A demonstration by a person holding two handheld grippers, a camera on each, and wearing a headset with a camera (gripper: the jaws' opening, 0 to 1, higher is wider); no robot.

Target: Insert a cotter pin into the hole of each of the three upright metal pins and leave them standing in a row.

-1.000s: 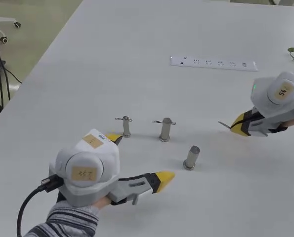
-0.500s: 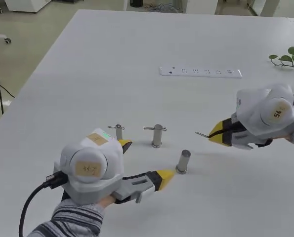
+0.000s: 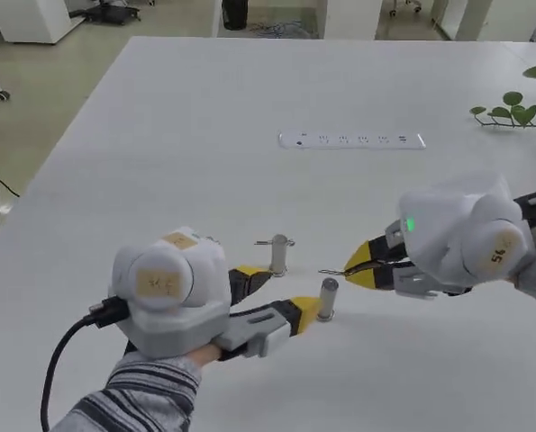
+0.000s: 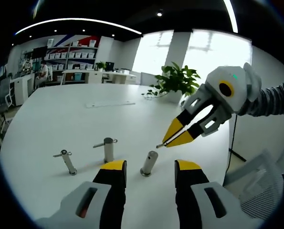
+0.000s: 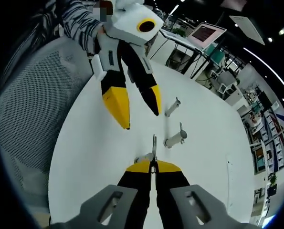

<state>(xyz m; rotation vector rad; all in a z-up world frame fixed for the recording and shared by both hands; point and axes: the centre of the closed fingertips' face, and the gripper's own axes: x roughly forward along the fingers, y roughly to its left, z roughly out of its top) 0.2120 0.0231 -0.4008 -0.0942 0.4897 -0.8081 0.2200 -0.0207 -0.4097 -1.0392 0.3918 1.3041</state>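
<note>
Closer now, the right gripper (image 3: 358, 270), clamped on a cotter pin (image 3: 332, 272), nears the bare metal pin (image 3: 327, 300) standing before the left gripper's (image 3: 281, 288) spread jaws.

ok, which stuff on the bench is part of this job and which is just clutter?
Job: bare metal pin; middle pin and end pin, both already cottered; loose cotter pin held in the right gripper; open left gripper.
Lying about: power strip; plant sprig.
</note>
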